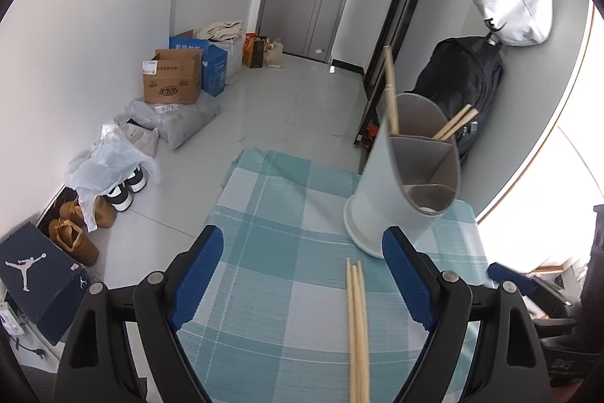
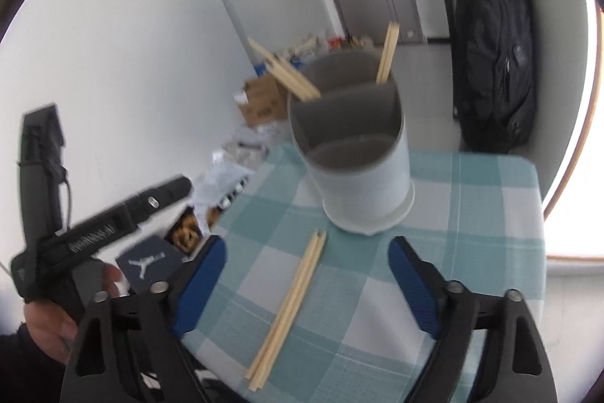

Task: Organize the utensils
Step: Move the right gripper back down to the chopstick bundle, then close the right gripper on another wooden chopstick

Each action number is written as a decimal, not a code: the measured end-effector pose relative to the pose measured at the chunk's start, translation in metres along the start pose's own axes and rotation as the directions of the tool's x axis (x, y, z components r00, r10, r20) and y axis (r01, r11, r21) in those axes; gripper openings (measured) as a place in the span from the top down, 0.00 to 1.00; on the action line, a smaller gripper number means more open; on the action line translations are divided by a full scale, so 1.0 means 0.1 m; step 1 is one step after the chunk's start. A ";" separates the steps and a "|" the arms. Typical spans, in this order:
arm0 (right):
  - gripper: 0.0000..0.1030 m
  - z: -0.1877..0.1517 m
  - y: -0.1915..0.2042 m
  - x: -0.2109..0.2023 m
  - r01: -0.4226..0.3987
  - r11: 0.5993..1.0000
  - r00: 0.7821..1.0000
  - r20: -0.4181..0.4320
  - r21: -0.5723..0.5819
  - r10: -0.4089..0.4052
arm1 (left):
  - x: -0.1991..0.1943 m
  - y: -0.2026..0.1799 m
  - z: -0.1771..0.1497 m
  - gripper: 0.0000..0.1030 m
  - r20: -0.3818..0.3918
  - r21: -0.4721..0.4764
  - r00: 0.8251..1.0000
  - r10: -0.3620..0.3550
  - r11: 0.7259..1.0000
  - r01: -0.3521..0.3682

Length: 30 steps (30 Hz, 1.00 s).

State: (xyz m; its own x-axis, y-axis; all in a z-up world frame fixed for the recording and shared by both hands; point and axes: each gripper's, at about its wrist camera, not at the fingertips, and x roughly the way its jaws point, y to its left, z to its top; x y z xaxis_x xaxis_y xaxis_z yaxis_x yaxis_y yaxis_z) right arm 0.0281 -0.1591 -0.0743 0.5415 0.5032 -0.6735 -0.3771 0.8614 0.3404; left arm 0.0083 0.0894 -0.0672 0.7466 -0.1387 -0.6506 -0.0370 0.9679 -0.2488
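On a small table lies a woven cloth point(image 1: 264, 252) in a teal and white check, its weave showing as fine ribs. Toward the far right of it stands a white utensil holder point(image 1: 381, 191), a smooth cylinder with a flared foot and a grey inside split by thin walls into three compartments. Its near compartment looks empty; two far compartments each hold pale wooden chopsticks point(image 1: 392, 93), slim square-ended sticks leaning out over the rim to opposite sides. Just near of the holder, a bundle of loose chopsticks point(image 2: 290, 304) of the same bare wood rests flat on the cloth, close together, tips toward the holder and apart from it.

Both tools hover above the cloth. The left gripper point(image 1: 302, 274) has its ribbed blue pads spread wide, the loose sticks lying below between them, untouched. The right gripper point(image 2: 305, 284) likewise stands wide apart over the same sticks, gripping nothing.
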 end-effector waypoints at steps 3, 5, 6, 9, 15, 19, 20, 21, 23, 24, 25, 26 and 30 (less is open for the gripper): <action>0.32 -0.03 -0.05 0.23 0.009 0.999 0.997 -0.080 0.031 -0.006 | 0.03 0.08 -0.01 0.19 -0.004 -0.004 1.000 0.018 1.000 -0.018; 0.40 -0.04 -0.08 0.36 0.016 0.999 0.992 -0.124 0.045 -0.010 | 0.03 0.10 0.01 0.19 -0.003 -0.015 1.000 0.020 1.000 -0.020; 0.45 -0.05 -0.09 0.46 0.026 0.998 0.988 -0.155 0.058 -0.016 | 0.04 0.13 0.02 0.19 -0.005 -0.022 1.000 0.021 1.000 -0.021; 0.56 -0.06 -0.11 0.69 0.042 0.996 0.974 -0.224 0.077 -0.024 | 0.07 0.18 0.04 0.19 -0.011 -0.047 0.999 0.034 0.998 -0.035; 0.80 -0.08 -0.03 1.07 0.084 0.996 0.947 -0.313 0.041 -0.067 | 0.11 0.28 0.06 0.19 -0.027 -0.081 0.999 0.042 0.996 -0.044; 0.80 -0.08 0.03 1.22 0.110 0.994 0.931 -0.351 0.014 -0.098 | 0.11 0.35 0.07 0.19 -0.033 -0.100 0.999 0.037 0.994 -0.041; 0.80 -0.07 0.05 1.24 0.119 0.993 0.930 -0.352 0.010 -0.108 | 0.11 0.37 0.07 0.19 -0.034 -0.106 0.999 0.040 0.993 -0.043; 0.81 -0.06 0.06 1.25 0.128 0.992 0.929 -0.351 0.005 -0.119 | 0.13 0.39 0.08 0.19 -0.037 -0.111 0.998 0.041 0.993 -0.045; 0.81 -0.04 0.09 1.28 0.149 0.989 0.923 -0.354 -0.024 -0.148 | 0.13 0.41 0.08 0.19 -0.046 -0.128 0.998 0.036 0.991 -0.042; 0.81 -0.03 0.11 1.30 0.161 0.986 0.920 -0.357 -0.040 -0.165 | 0.13 0.43 0.09 0.19 -0.050 -0.136 0.998 0.035 0.990 -0.042; 0.81 -0.03 0.14 1.30 0.173 0.983 0.916 -0.358 -0.055 -0.182 | 0.14 0.45 0.09 0.19 -0.053 -0.143 0.998 0.035 0.989 -0.042; 0.81 -0.04 0.15 1.29 0.183 0.981 0.914 -0.358 -0.065 -0.194 | 0.14 0.46 0.09 0.19 -0.055 -0.150 0.998 0.032 0.988 -0.040; 0.81 0.01 0.23 1.33 0.219 0.971 0.900 -0.365 -0.091 -0.237 | 0.15 0.47 0.09 0.19 -0.066 -0.163 0.997 0.032 0.986 -0.043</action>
State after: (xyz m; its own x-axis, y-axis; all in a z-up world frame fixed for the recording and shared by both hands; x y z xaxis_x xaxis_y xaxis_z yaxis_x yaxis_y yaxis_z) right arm 0.0921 -0.0726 -0.1557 0.3027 0.2231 -0.9266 -0.3160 0.9407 0.1233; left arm 0.0235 0.1350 -0.0821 0.6997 -0.1210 -0.7041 -0.1762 0.9259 -0.3343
